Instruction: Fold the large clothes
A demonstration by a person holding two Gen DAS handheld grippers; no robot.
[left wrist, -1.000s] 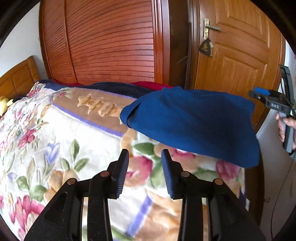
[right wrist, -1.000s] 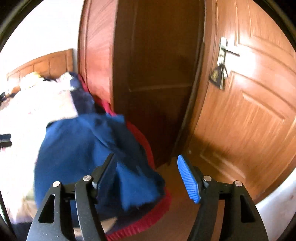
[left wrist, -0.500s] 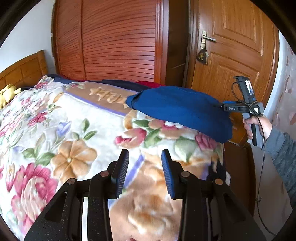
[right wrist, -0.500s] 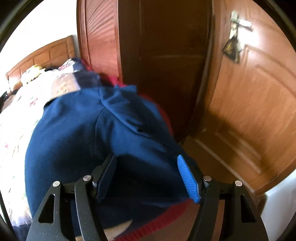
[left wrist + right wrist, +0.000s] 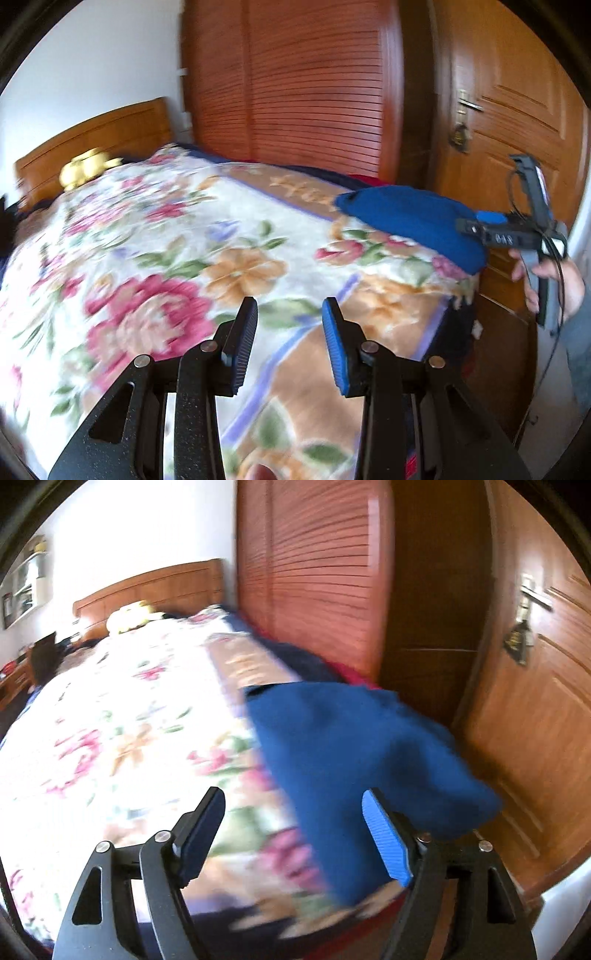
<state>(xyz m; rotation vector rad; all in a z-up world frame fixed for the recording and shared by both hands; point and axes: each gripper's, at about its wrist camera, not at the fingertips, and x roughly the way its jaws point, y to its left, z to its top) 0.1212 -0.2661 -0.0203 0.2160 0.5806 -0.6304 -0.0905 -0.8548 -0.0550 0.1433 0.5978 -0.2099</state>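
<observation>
Left wrist view: your left gripper is parted and empty above the blanket; the garment lies folded at the bed's far corner. Right wrist view: your right gripper is opening, nothing gripped; clear the garment's overhanging edge without dragging it.

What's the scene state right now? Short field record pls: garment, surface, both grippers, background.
garment: blue garment, bunched in a folded heap at the bed's corner nearest the door
surface: floral blanket covering the bed
left gripper: jaws apart, nothing between them, over the blanket, clear of the garment
right gripper: jaws opening, nothing gripped, near the garment's edge
background: slatted wardrobe, door, headboard
blur: both views smeared
</observation>
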